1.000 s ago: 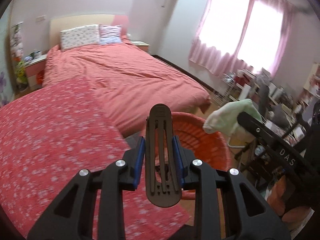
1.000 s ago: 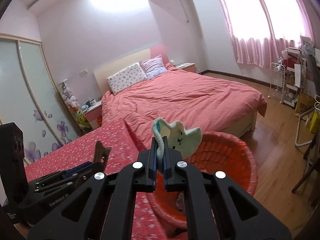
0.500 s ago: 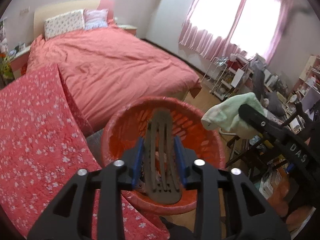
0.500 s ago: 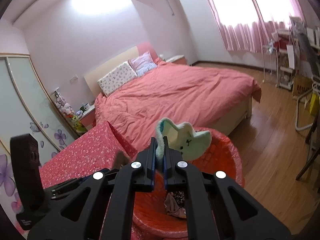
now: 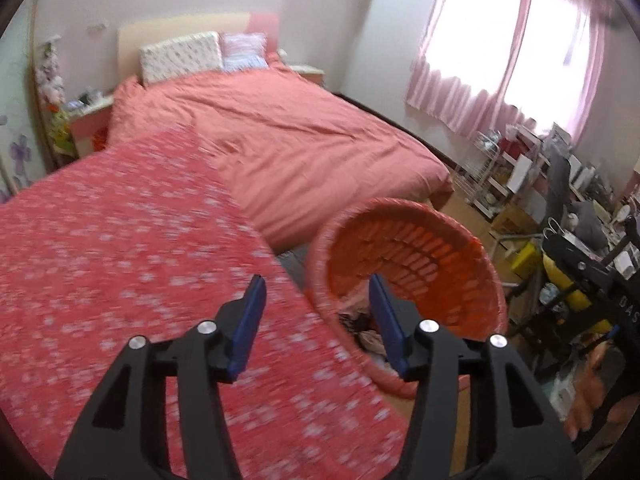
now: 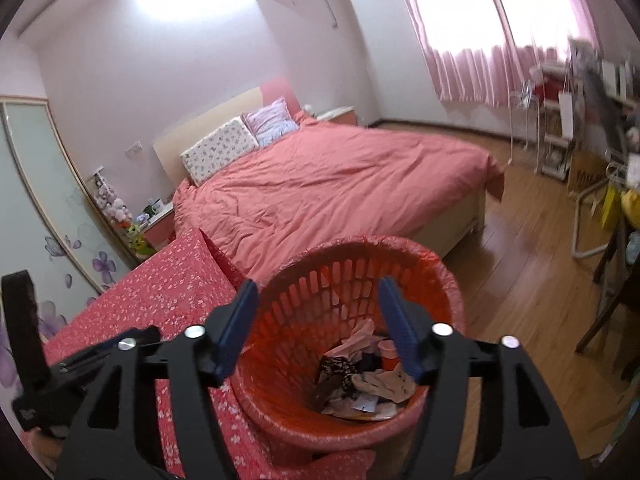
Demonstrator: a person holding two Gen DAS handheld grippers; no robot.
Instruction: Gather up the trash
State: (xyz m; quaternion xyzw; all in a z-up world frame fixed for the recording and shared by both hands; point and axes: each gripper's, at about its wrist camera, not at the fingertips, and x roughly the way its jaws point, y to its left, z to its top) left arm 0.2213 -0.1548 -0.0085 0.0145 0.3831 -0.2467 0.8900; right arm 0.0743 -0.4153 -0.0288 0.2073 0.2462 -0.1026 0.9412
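Now my right gripper (image 6: 316, 312) hangs over the orange basket (image 6: 448, 280), jaws just opened and empty; my left gripper (image 5: 316, 312), beside the basket, has also just released.

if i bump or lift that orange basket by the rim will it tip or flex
The orange basket looks like thin slotted plastic, so probably light and somewhat flexible at the rim. It stands tall beside the floral-covered surface with only a shallow pile of scraps at the bottom, so a sideways bump could likely tip it.
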